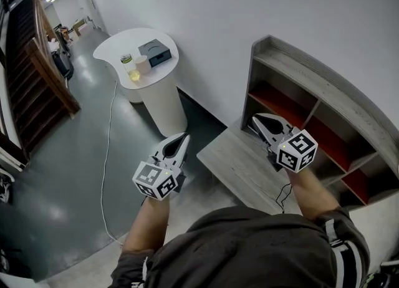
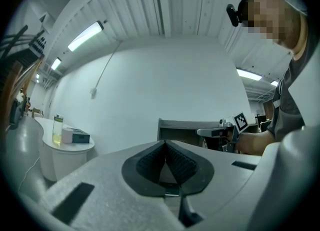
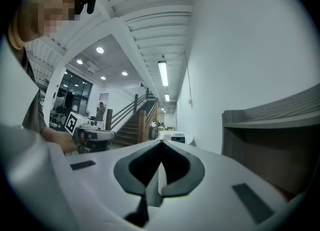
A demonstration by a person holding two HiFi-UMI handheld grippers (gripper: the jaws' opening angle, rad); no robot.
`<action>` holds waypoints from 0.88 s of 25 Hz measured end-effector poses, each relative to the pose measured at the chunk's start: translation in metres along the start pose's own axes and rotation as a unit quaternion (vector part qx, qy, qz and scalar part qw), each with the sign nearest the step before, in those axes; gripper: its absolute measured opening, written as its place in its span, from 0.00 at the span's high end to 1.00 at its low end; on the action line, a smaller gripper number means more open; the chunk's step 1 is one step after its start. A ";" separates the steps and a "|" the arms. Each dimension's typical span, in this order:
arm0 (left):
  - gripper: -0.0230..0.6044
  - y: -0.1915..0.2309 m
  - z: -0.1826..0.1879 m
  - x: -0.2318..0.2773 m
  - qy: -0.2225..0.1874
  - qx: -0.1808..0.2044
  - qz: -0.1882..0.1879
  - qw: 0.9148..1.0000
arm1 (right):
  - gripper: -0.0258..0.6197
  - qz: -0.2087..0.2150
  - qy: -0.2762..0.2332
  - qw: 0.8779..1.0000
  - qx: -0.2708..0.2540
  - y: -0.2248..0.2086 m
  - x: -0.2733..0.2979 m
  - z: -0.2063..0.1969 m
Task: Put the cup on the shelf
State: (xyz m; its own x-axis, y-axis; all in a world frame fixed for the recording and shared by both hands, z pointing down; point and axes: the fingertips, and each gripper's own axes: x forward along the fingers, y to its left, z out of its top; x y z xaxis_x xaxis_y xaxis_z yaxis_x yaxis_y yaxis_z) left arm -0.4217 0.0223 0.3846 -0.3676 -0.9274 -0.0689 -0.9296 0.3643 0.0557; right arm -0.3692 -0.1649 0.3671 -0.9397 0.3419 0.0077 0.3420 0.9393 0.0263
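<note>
Now left gripper (image 1: 184, 137) clenched, empty; right gripper (image 1: 255, 119) likewise; cup (image 1: 142, 63) on round table (image 1: 115, 45).

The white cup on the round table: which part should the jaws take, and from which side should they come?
Probably its side wall, just below the rim, coming in level from the near edge of the table. The cup stands upright; a jar stands close on one side and a grey box behind.

Shelf: grey wooden shelf with red compartments (image 1: 312, 75), cut off at the right edge.
Cup: small white cup (image 1: 142, 64), too small for detail.
</note>
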 end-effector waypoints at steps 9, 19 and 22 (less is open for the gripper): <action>0.95 -0.005 0.003 0.006 -0.006 -0.001 -0.013 1.000 | 0.97 -0.005 0.000 1.000 -0.004 0.000 -0.003 0.003; 0.95 -0.008 0.005 0.009 -0.010 -0.001 -0.019 1.000 | 0.97 -0.006 0.004 1.000 -0.019 0.002 -0.003 0.005; 0.95 -0.009 0.004 0.010 -0.010 -0.001 -0.019 1.000 | 0.97 -0.006 0.004 1.000 -0.021 0.001 -0.003 0.005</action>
State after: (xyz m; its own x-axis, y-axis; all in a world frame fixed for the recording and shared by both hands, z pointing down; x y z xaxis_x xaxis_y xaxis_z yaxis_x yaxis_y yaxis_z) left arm -0.4174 0.0098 0.3792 -0.3320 -0.9388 -0.0918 -0.9430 0.3281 0.0554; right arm -0.3660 -0.1648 0.3620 -0.9438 0.3302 0.0152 0.3305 0.9414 0.0678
